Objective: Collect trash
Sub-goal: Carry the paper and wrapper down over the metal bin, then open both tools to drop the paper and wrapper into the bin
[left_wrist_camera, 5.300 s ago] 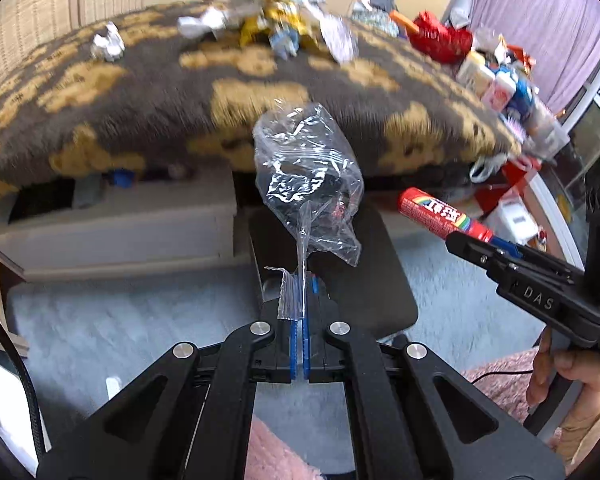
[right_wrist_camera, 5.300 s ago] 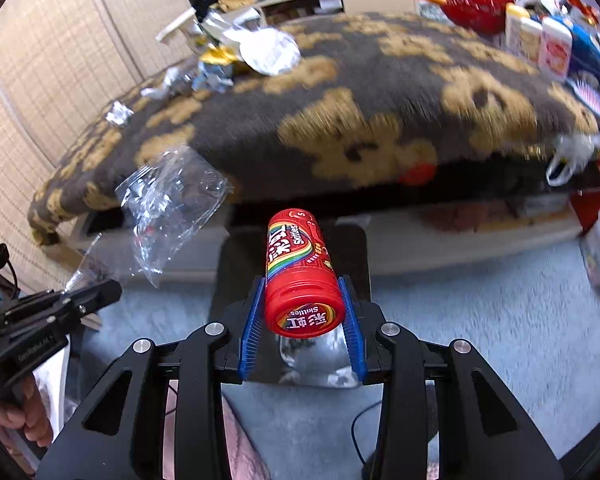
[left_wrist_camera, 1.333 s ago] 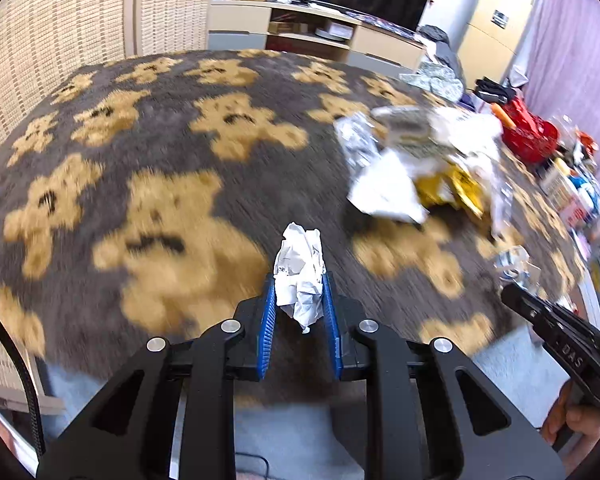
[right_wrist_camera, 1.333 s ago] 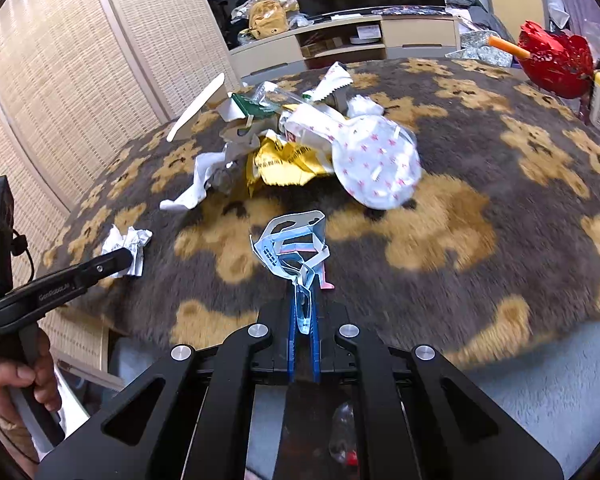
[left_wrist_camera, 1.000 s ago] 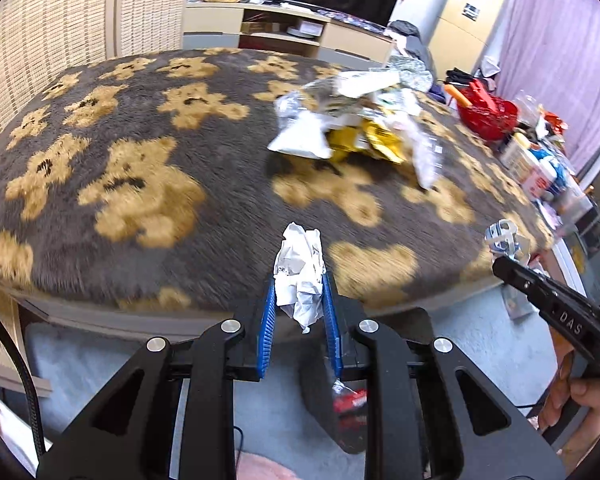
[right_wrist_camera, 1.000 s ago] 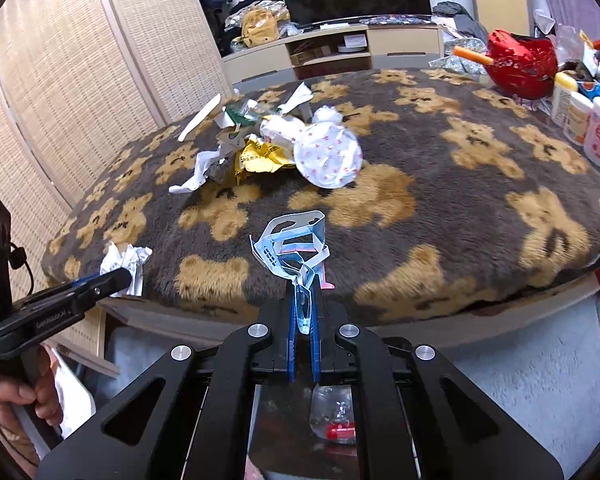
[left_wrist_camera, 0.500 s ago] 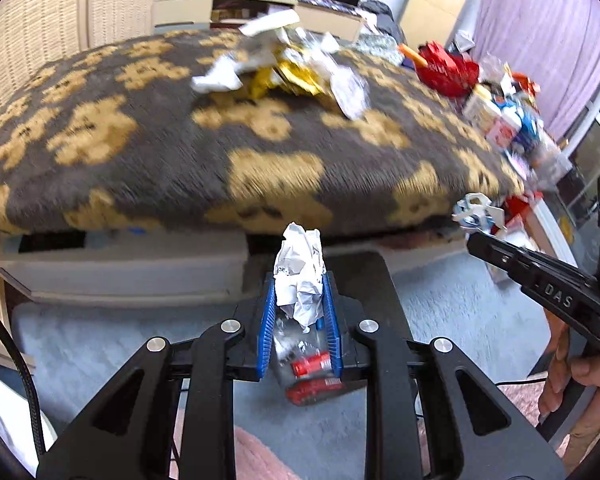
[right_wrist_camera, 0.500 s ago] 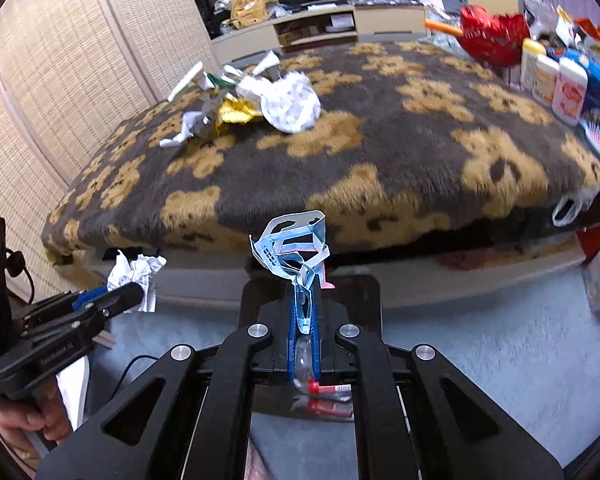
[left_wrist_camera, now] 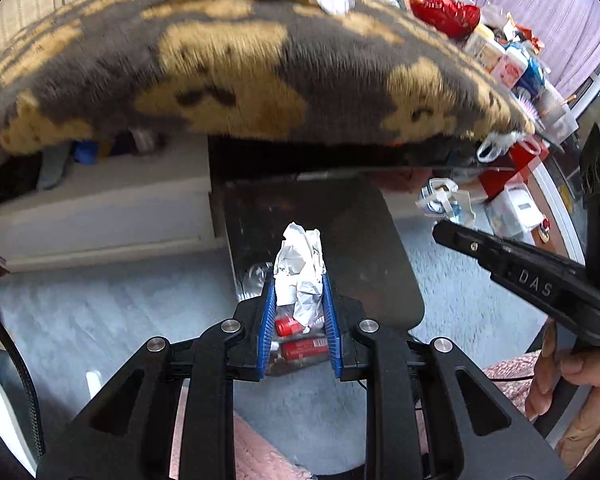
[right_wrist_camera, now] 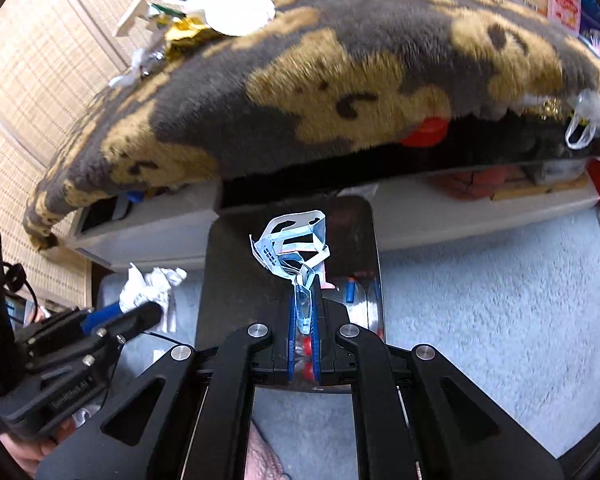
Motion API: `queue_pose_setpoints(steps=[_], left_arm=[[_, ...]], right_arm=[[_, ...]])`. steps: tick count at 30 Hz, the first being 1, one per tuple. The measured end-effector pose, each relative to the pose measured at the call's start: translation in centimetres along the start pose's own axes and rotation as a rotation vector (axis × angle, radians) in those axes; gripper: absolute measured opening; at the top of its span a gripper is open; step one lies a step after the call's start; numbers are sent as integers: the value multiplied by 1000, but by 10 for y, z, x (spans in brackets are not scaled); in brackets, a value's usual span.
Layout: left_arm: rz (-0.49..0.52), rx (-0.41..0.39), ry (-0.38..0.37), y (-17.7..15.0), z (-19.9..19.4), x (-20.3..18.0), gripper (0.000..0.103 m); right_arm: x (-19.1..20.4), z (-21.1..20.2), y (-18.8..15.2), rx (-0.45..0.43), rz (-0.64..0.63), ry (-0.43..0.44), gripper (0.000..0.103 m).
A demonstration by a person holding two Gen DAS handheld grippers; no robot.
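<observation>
A low table draped in a bear-print blanket (left_wrist_camera: 228,64) fills the background, a heap of wrappers (right_wrist_camera: 204,16) lying at its far edge. Below its near edge stands a dark bin (left_wrist_camera: 364,240). The left gripper (left_wrist_camera: 299,300) pinches a crumpled paper wad (left_wrist_camera: 300,268); the right gripper (right_wrist_camera: 303,312), fully closed, grips a scrap of blue-and-white packaging (right_wrist_camera: 290,240). Both hang over the bin; the step looks like disposal, calling next for releasing above the opening.

Crumpled white paper wad (left_wrist_camera: 300,266) pinched upright between blue pads above an open black bin (left_wrist_camera: 380,240) already holding red-labelled containers (left_wrist_camera: 304,348), and a tangled pale-blue plastic wrapper (right_wrist_camera: 292,246) clamped over the same bin.
</observation>
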State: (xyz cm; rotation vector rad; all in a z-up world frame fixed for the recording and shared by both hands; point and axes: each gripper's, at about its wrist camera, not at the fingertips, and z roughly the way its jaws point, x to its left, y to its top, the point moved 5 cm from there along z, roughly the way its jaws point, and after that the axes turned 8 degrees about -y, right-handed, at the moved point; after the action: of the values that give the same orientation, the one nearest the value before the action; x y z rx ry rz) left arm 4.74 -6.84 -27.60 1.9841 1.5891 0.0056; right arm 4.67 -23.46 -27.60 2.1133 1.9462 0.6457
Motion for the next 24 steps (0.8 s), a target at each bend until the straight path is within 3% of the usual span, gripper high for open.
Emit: queue_pose_setpoints(steps=[6,12,17,18,19,20,24], left_arm=[[-1,73,-32,-14,29,-2,21],[5,80,-56,-13,35,-4,22],[3,65,-60,-9,30,-5,34],[0,63,-60,-8,29,-5,35],[-2,60,-59,-7,27,-5,38],[-2,58,-57,-7,26,-5,44],[2,40,-39,-5,20,-5,60]], right_arm=[[2,12,-1,27,-7,-7,8],[7,15,4,26,-4,6,10],[11,16,11,18,-2,4,13],[11,16,12,18,1,4,25],[11,16,13,14,6,5,46],[11,15,14,8,8,5,52],[8,10,17,-10,12,-6,59]])
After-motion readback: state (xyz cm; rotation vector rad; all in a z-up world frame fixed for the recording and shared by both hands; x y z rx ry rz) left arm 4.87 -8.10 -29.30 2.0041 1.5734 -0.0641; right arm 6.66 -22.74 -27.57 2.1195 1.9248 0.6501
